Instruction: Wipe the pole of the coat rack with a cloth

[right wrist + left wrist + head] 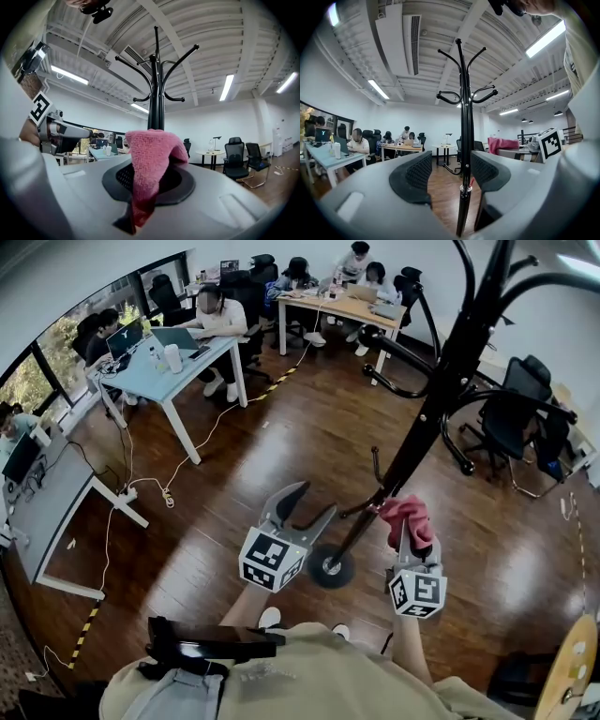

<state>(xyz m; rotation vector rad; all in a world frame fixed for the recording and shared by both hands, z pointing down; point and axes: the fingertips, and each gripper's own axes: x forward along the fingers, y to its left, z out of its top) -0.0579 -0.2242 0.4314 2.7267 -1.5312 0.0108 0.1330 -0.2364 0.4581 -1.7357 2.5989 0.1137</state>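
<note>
The left gripper (313, 502) stood wide open, the coat rack pole (441, 390) between its jaws; the right gripper (406, 532) was clamped on a pink cloth (409, 512) beside the pole.

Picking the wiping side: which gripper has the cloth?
The right gripper, shut on the pink cloth. The left gripper holds nothing; its jaws stand open, with the coat rack pole seen between them.
</note>
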